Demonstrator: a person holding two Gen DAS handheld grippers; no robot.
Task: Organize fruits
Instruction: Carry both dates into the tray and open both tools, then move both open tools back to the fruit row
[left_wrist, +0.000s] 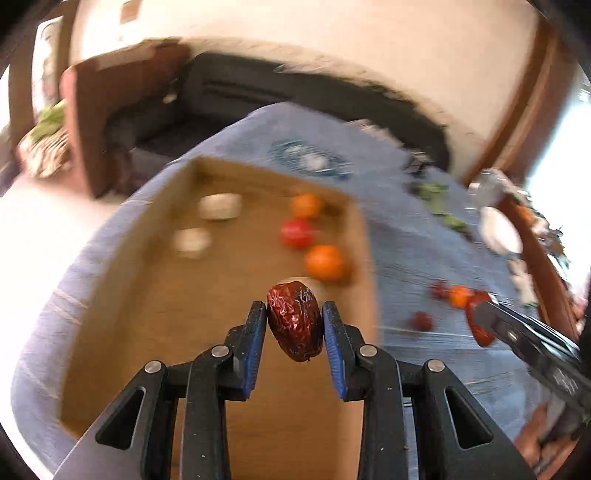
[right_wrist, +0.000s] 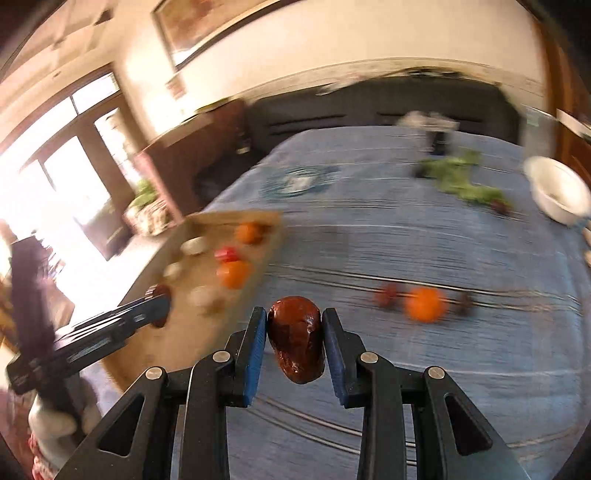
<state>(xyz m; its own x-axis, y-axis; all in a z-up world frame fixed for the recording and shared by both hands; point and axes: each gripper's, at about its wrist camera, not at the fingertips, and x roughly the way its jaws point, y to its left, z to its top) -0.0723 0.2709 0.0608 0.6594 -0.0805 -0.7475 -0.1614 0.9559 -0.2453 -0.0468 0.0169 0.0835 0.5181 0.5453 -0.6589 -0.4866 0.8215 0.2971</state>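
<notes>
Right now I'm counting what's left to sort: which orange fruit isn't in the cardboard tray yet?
The orange on the blue cloth, between dark red fruits. The other two oranges already lie inside the tray, beside a red fruit.

The left gripper has matt black plastic arms, silvery metal rivets and ribbed blue pads, and the red date between them is deeply wrinkled with a dull sheen. The date in the right gripper, built the same way, looks smoother and glossier. The tablecloth is blue woven cloth with a ribbed, matt weave, the flat tray looks like plain matt brown cardboard, and the bowl is smooth glossy white.
</notes>
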